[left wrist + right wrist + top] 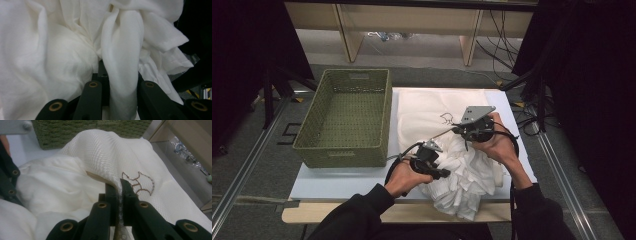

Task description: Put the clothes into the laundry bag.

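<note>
Gripping white cloth (122,50) (both grippers).

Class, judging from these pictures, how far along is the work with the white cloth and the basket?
Done: little; the green basket holds nothing. In hand: the right gripper pinches the embroidered cloth, and the left gripper has a fold of the crumpled white cloth between its jaws. Left: probably tidying and binning both cloths.

Soft white crumpled cloth (464,175), waffle-textured cream towel (427,112), coarse woven green basket (343,152), matt black claws
</note>
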The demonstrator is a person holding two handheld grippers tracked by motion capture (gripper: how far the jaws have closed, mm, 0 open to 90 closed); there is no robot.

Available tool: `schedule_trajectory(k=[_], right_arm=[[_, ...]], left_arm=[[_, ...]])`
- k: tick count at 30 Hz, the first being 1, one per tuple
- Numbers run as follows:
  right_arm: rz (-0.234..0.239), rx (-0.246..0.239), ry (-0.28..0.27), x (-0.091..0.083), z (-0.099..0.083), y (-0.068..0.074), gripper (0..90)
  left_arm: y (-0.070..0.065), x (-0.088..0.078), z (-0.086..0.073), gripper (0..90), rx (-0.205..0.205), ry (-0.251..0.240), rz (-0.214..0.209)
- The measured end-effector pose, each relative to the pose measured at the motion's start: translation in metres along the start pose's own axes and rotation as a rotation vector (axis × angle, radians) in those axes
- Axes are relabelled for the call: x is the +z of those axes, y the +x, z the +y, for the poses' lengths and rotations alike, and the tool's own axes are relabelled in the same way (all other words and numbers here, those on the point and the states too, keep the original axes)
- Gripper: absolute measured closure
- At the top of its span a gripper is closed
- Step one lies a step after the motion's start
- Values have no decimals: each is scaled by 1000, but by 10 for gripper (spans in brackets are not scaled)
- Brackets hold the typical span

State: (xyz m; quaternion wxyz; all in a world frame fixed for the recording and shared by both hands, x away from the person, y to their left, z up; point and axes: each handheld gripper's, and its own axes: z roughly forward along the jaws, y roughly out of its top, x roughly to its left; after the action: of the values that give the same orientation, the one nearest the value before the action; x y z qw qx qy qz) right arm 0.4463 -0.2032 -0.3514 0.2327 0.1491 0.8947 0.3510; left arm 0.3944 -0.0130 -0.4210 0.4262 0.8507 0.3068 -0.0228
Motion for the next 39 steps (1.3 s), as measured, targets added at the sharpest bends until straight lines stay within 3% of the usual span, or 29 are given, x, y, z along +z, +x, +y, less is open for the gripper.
schedule_trajectory(k=[4,7,8,10,11,13,15,16,19,22,24,25,28,29,30,31,32,33,34,37,39], right_arm=[[-1,-23,-4,0,3,1,874],[-4,1,3,-2,5,4,875],[-2,-15,-3,-2,5,4,875],[5,-9,-3,-3,5,5,876],[11,-8,-5,-4,5,5,876],[8,-14,-1,-3,4,5,875],[9,-8,4,-3,3,5,875],[5,-13,7,-2,1,3,875],[16,-3,-1,-3,0,3,875],[17,-3,-1,-3,0,2,875],[14,2,0,-3,0,3,874],[8,3,3,-3,0,3,874],[18,-1,1,-3,1,3,875],[15,-3,1,-3,1,3,874],[14,-4,0,-3,1,3,874],[13,-1,0,-2,2,4,874],[10,-6,-2,-2,2,3,874],[17,-20,-7,-1,2,3,874],[19,-19,-2,0,3,4,874],[19,-16,0,1,4,6,874],[20,-16,1,2,4,6,874]], left_arm=[[0,1,14,809,-14,-46,21],[-1,8,24,815,-20,-83,33],[-1,9,27,817,-19,-94,36],[1,11,31,819,7,-105,73],[3,12,32,818,-4,-125,77],[8,12,31,812,-41,-161,55],[6,12,29,788,-37,-153,48],[1,9,25,665,-8,-124,31],[-11,-8,19,494,49,-126,59],[-15,-32,12,360,38,-168,74],[-11,-46,7,307,57,-170,133],[-8,-52,4,287,43,-170,162],[10,-56,-10,252,4,-114,206],[10,-56,-10,232,4,-114,206],[23,-46,-21,221,-62,-61,188],[29,-39,-26,218,-97,-40,162],[33,-31,-29,208,-156,-54,136],[37,-26,-30,268,-173,-50,83],[38,-21,-30,384,-176,-53,40],[35,-13,-22,598,-117,-60,30],[33,-9,-14,706,-104,-81,25]])
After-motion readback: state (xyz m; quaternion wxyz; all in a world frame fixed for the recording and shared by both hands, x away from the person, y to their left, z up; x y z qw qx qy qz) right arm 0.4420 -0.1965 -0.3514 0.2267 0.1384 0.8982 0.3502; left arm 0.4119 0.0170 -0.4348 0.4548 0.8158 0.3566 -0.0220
